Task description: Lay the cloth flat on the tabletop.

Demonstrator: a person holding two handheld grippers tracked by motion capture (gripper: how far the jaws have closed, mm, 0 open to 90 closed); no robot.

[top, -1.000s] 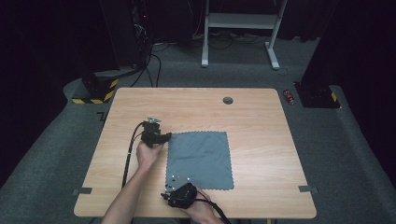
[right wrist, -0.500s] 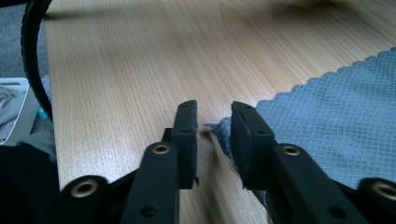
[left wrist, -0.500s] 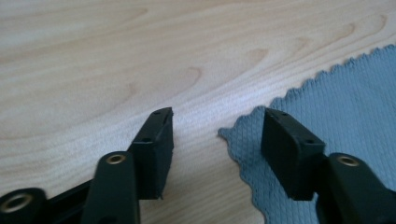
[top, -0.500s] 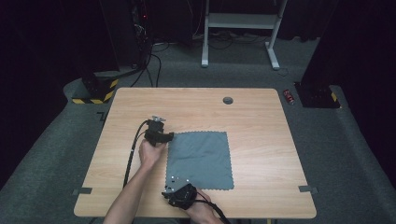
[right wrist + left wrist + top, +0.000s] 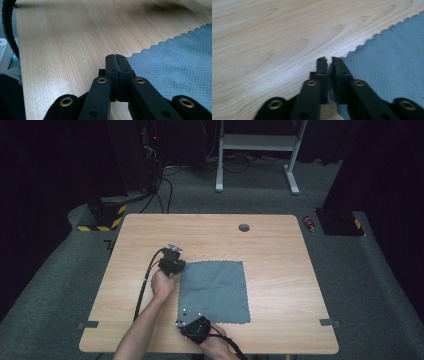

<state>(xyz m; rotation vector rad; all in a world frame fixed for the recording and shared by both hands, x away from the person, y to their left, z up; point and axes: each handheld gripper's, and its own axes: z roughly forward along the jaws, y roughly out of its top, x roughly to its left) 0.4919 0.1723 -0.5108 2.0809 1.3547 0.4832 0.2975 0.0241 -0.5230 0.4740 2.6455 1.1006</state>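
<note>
Both claws had just been closing and now pinched the grey cloth (image 5: 214, 291) lying flat on the wooden table (image 5: 280, 250): the left claw (image 5: 327, 59) gripped its far-left corner, cloth spreading toward four o'clock, while the right claw (image 5: 116, 57) clamped the near-left corner, cloth toward two o'clock.
</note>
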